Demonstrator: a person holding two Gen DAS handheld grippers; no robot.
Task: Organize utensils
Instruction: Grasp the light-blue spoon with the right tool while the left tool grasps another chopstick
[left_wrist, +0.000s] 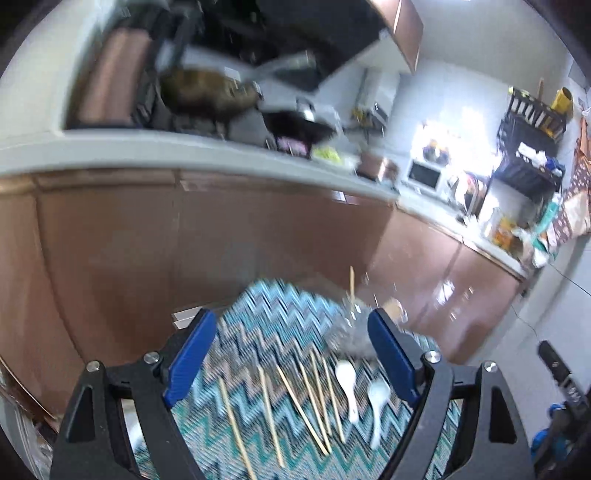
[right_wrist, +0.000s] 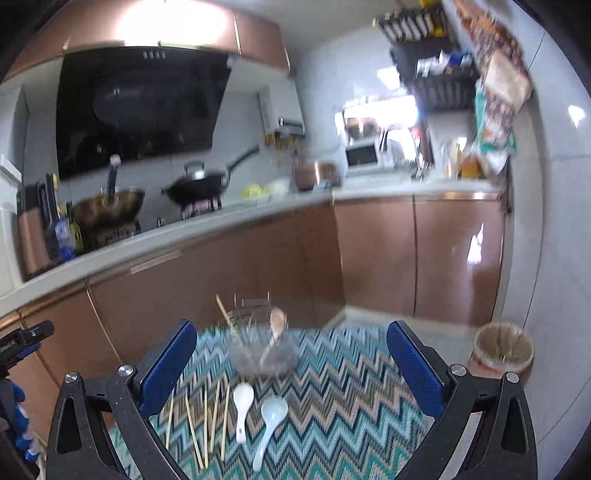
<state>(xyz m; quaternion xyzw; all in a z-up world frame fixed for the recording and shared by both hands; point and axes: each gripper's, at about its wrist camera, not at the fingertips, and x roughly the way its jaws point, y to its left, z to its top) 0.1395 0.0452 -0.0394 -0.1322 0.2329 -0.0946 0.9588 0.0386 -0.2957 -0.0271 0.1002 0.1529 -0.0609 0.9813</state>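
My left wrist camera looks forward between my parted blue fingers, tilted, down onto the zigzag tablecloth (left_wrist: 258, 314) and across at the kitchen counter (left_wrist: 184, 155). My right wrist camera sits more level and faces the same counter (right_wrist: 277, 210) squarely from a little farther back. Both views share the chopsticks (left_wrist: 306, 398) (right_wrist: 207, 417), the two spoons (left_wrist: 347, 380) (right_wrist: 242, 406) and the clear holder (left_wrist: 347, 332) (right_wrist: 262, 350).

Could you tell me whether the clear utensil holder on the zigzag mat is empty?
Not empty: the clear utensil holder already holds a wooden spoon and one wooden chopstick, both sticking up above its rim.
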